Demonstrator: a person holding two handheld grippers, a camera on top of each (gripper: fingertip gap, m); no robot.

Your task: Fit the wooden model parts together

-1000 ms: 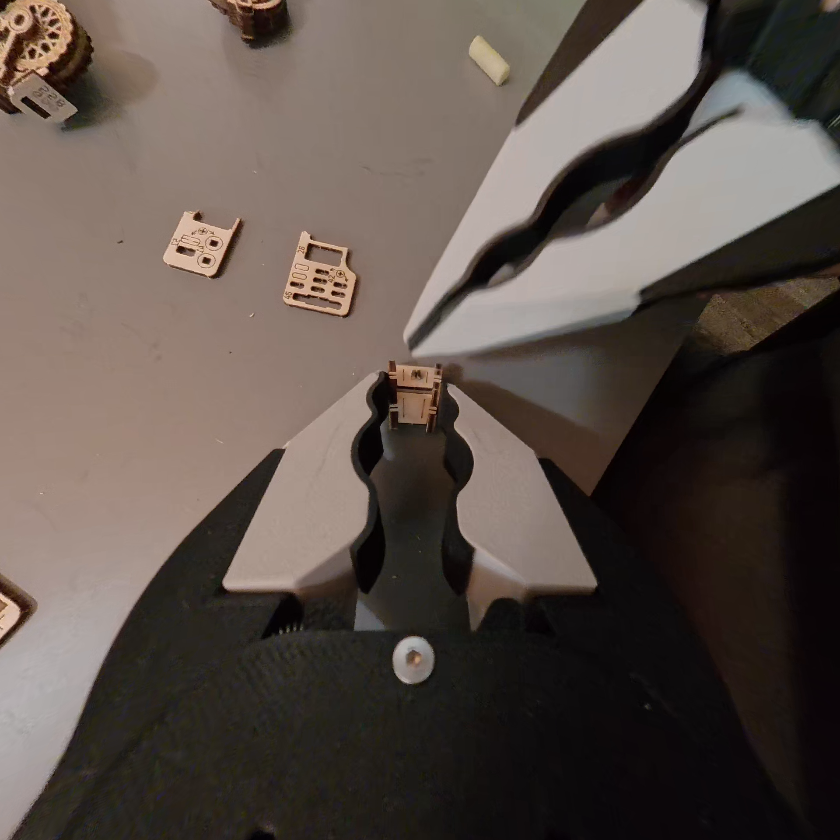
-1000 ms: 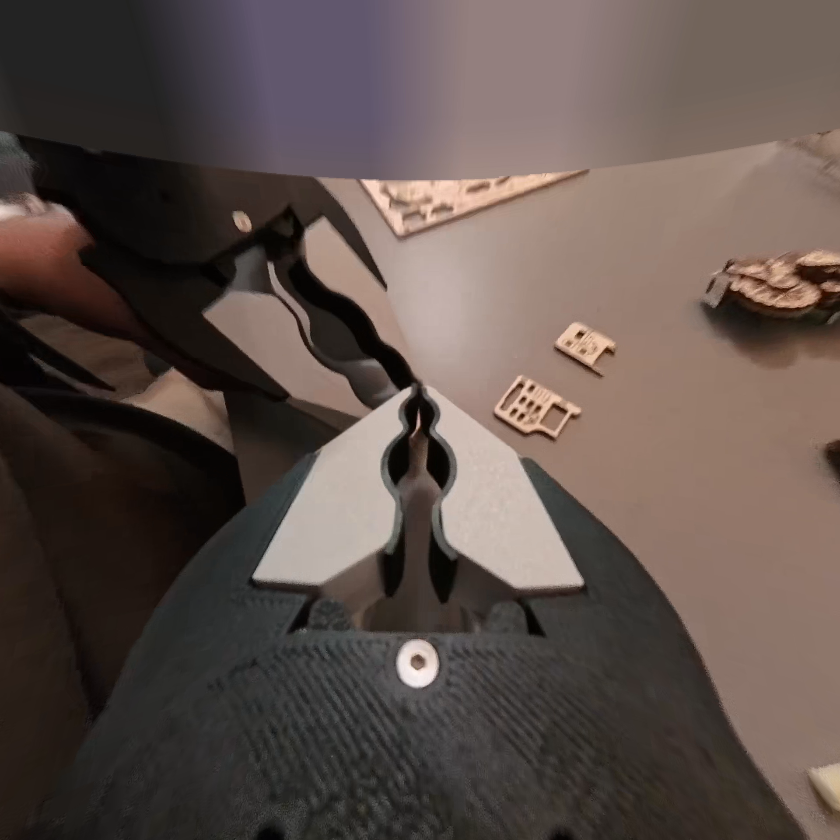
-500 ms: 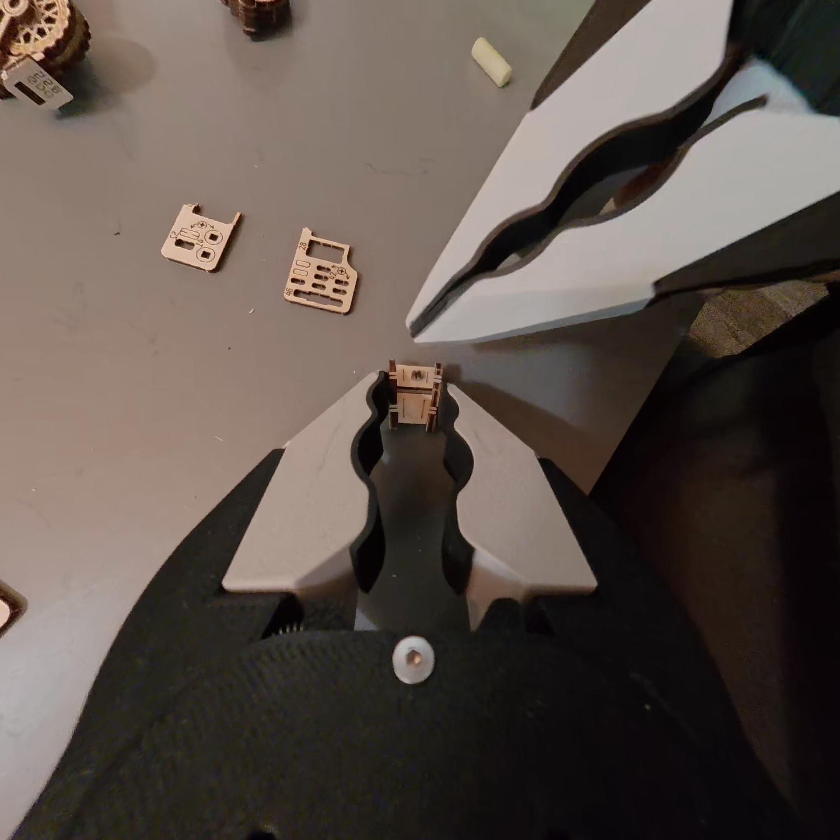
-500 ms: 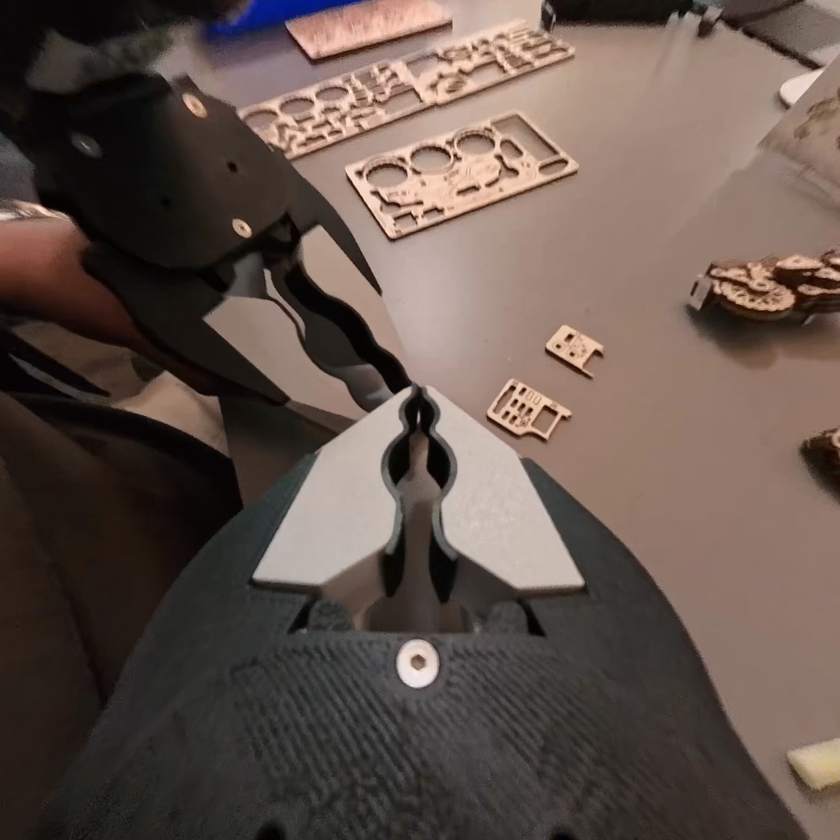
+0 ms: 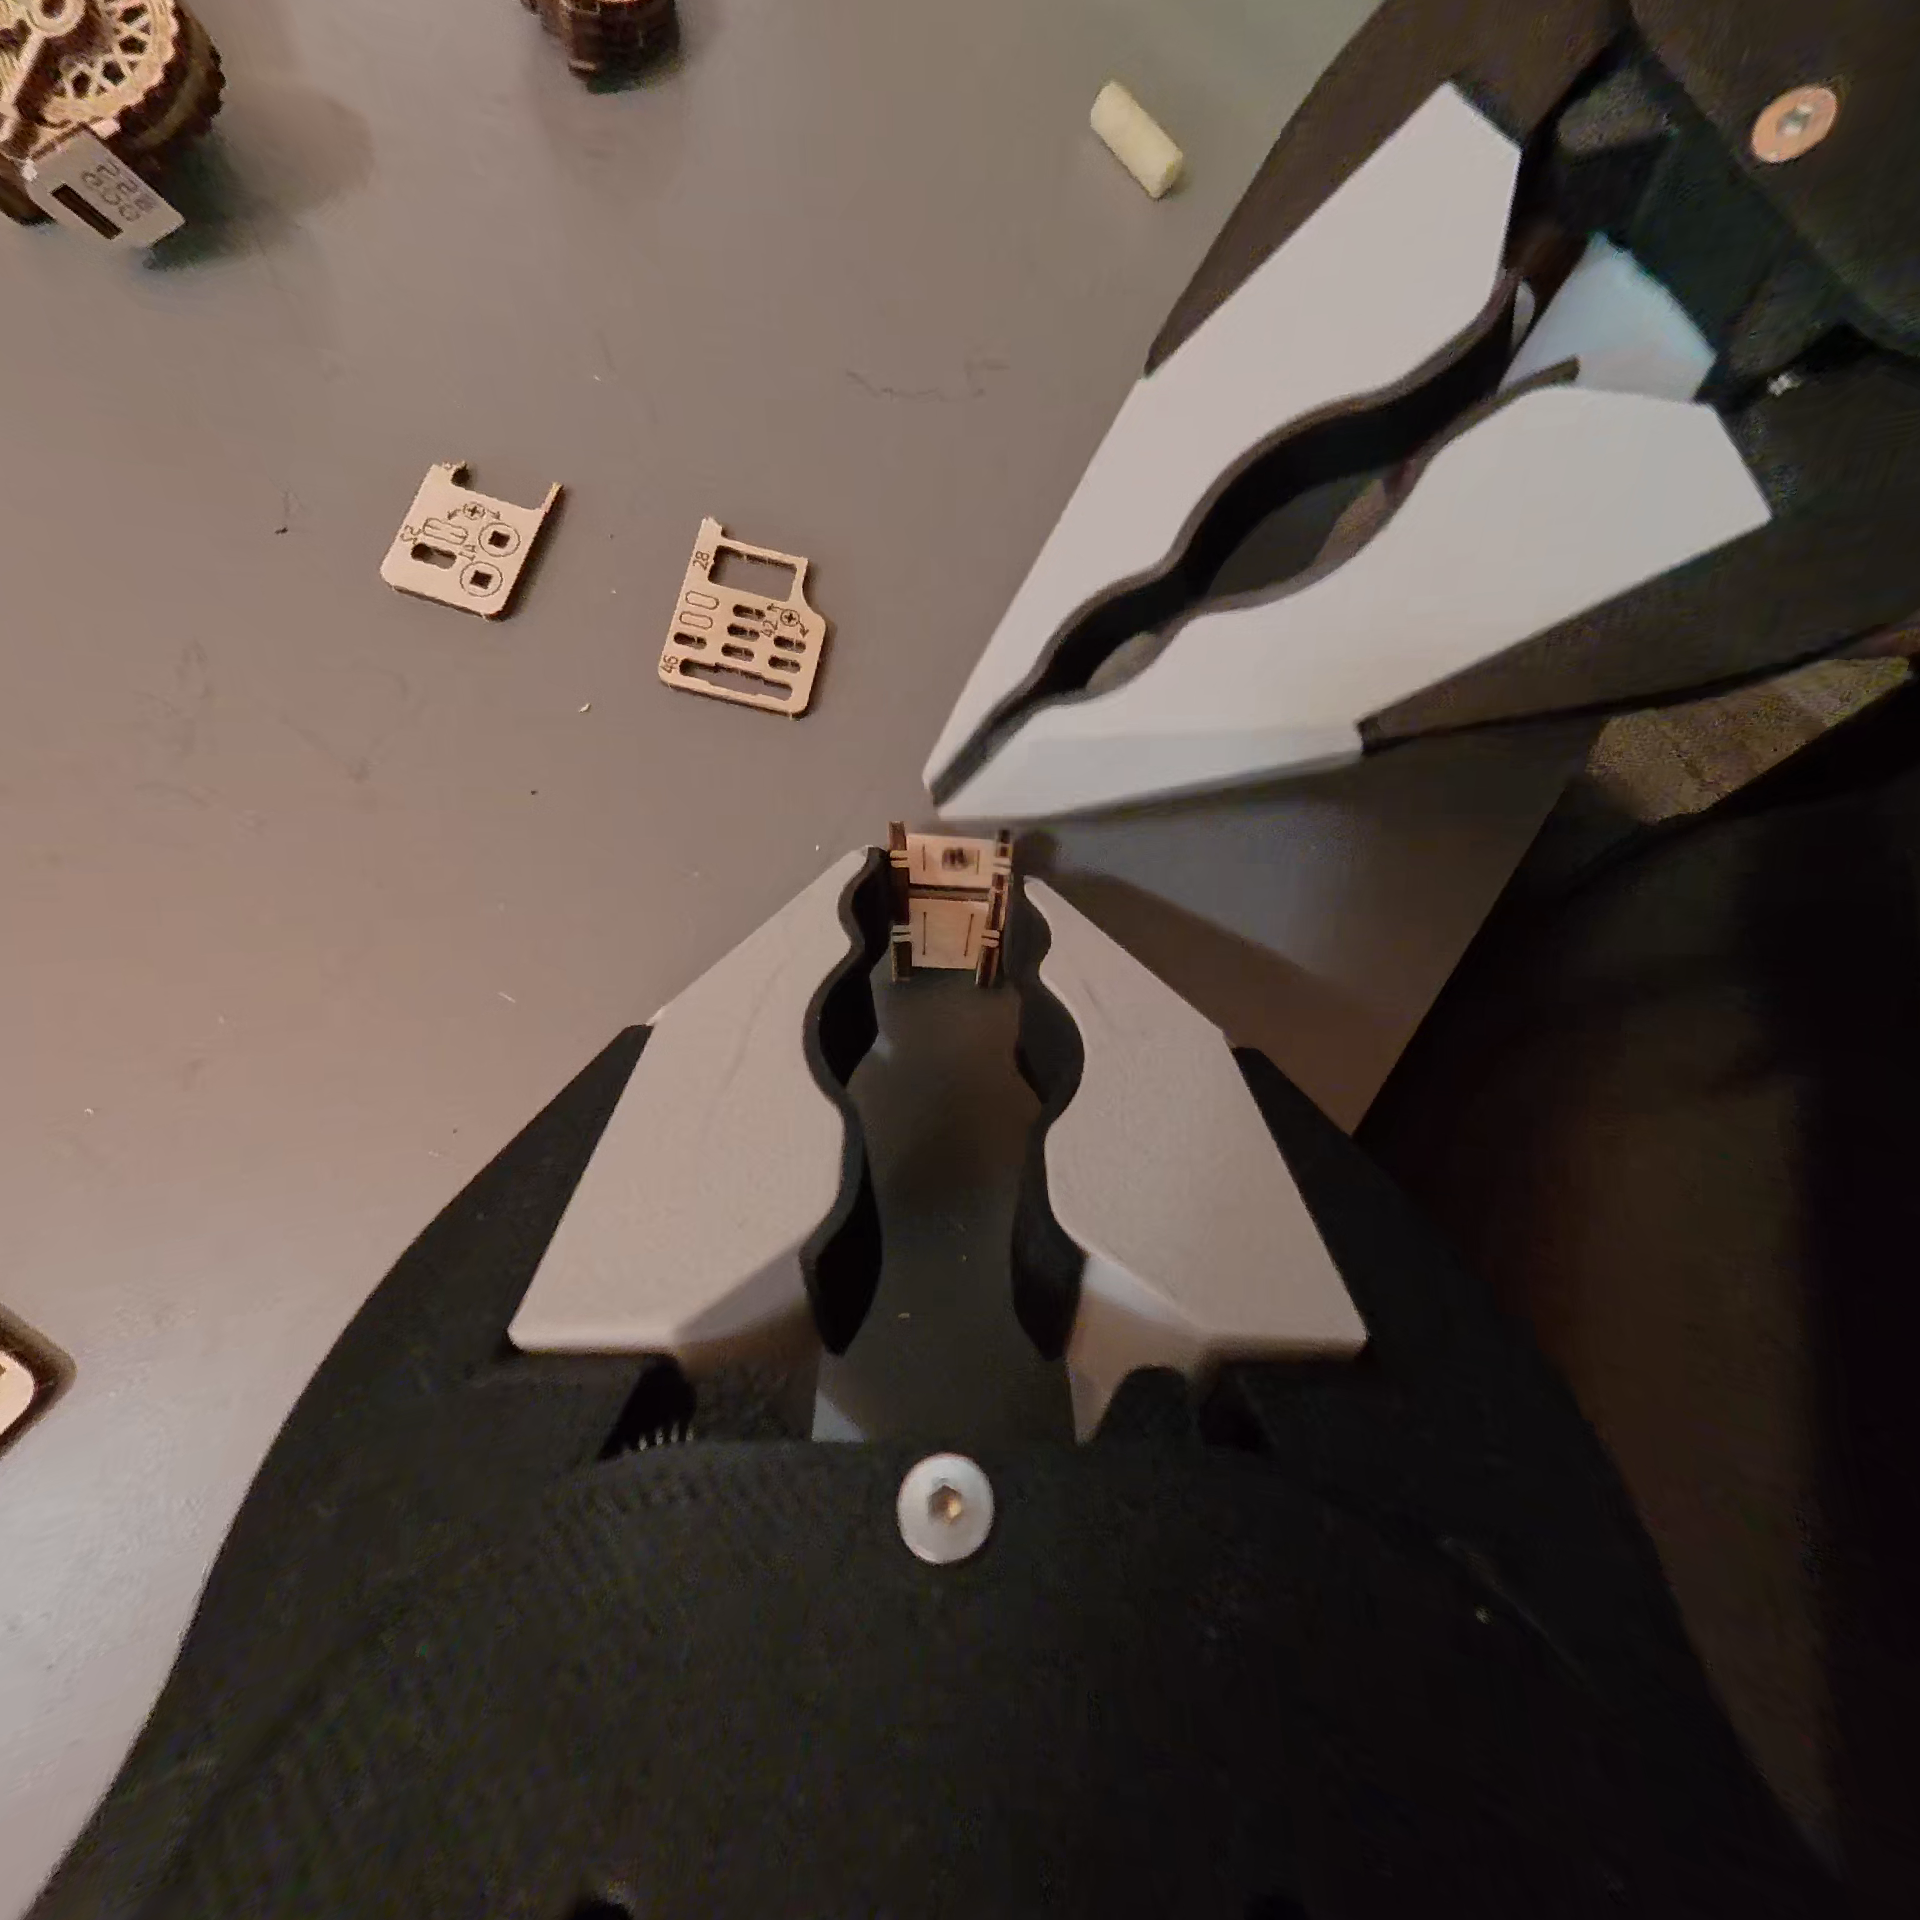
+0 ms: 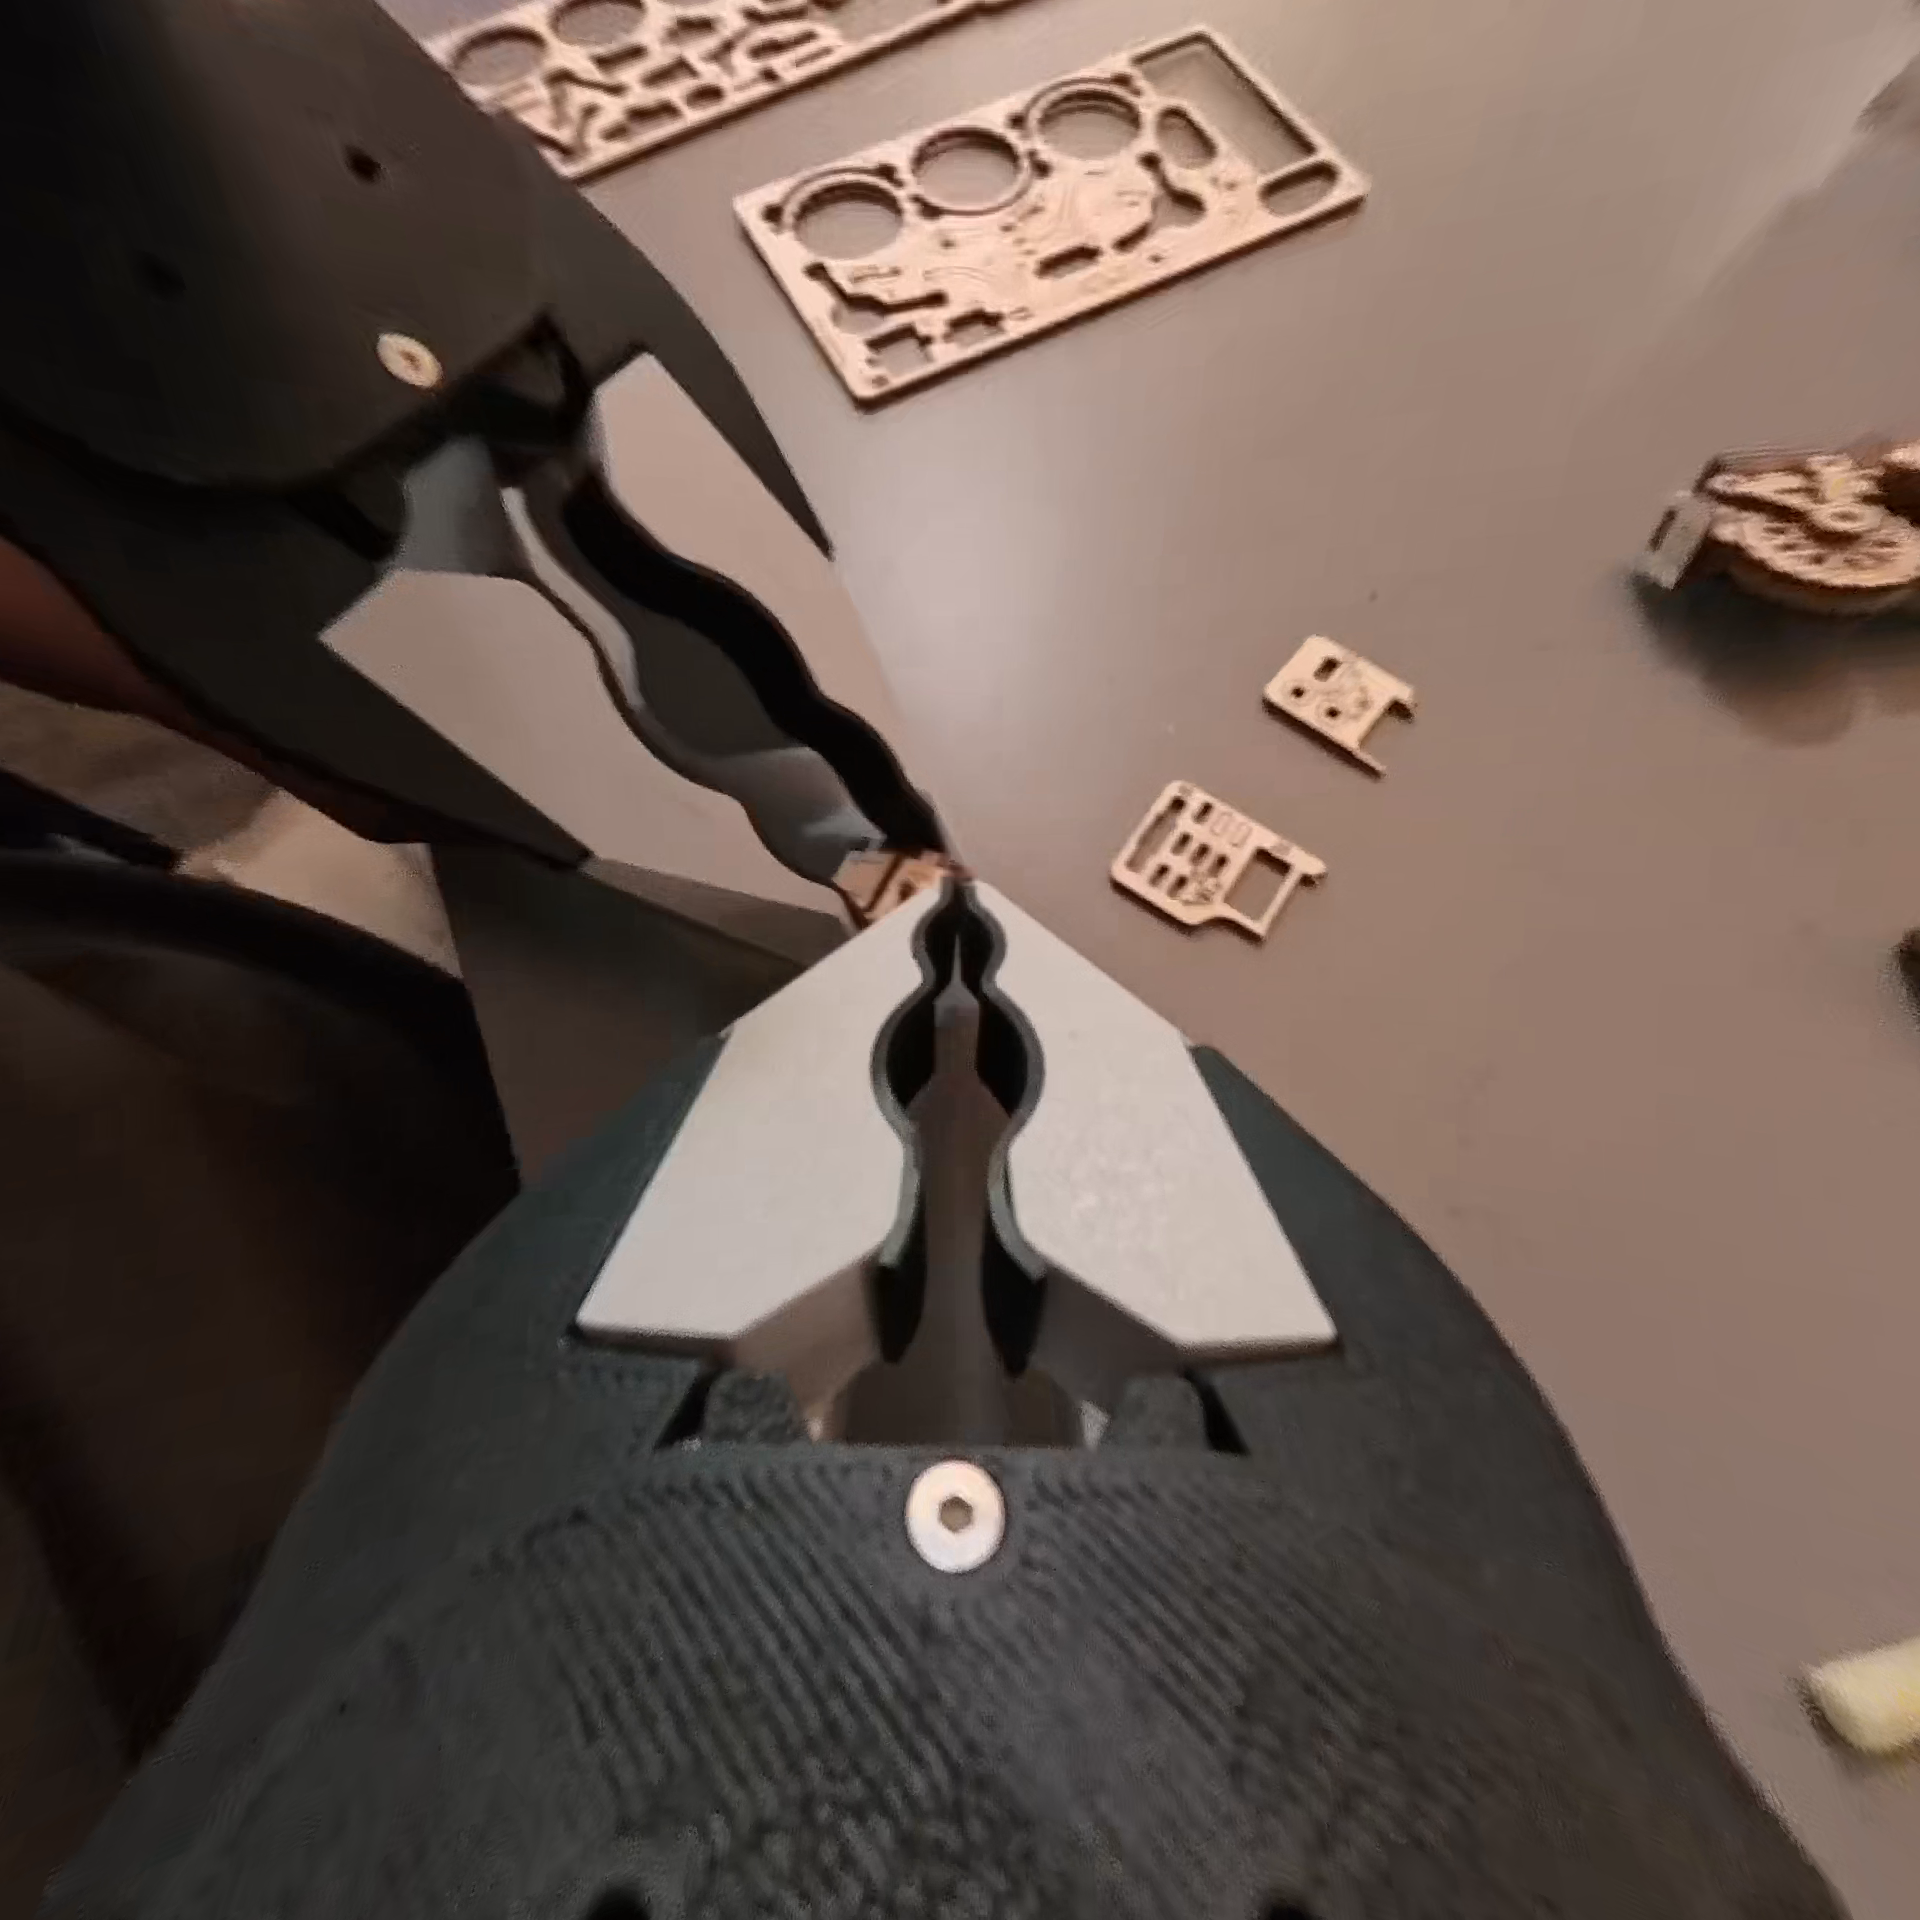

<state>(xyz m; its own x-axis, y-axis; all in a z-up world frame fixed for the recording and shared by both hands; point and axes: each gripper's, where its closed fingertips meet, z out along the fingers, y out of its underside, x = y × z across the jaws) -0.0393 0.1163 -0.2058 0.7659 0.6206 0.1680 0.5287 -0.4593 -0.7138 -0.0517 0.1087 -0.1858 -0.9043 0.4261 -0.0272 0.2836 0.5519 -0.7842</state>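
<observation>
My left gripper [image 5: 943, 883] is shut on a small wooden box-shaped assembly [image 5: 948, 920] and holds it at its tips above the grey table's near edge. My right gripper [image 5: 935, 792] comes in from the upper right with its jaws shut, tips almost touching the top of the assembly. I see nothing between them. In the right wrist view my right gripper [image 6: 954, 899] meets the left gripper [image 6: 883, 862] tip to tip at the assembly [image 6: 896, 881]. Two flat wooden pieces lie on the table: a slotted one [image 5: 746, 634] and a notched one [image 5: 470, 545].
Wooden gear assemblies [image 5: 94, 114] [image 5: 613, 31] stand at the far left. A cream block [image 5: 1138, 140] lies farther off. Two punched-out wooden sheets [image 6: 1049, 208] [image 6: 727, 62] lie at the back. The table edge [image 5: 1455, 935] runs close on the right, with dark floor beyond. Only a small space, under 4 cm, lies between the two pairs of fingers. The cream block [image 5: 1138, 140] is about 20 cm from both grippers' fingertips.
My right gripper has moved its tips closer to the wooden assembly, and its view has tilted down towards the table. My left gripper has held the assembly still.
</observation>
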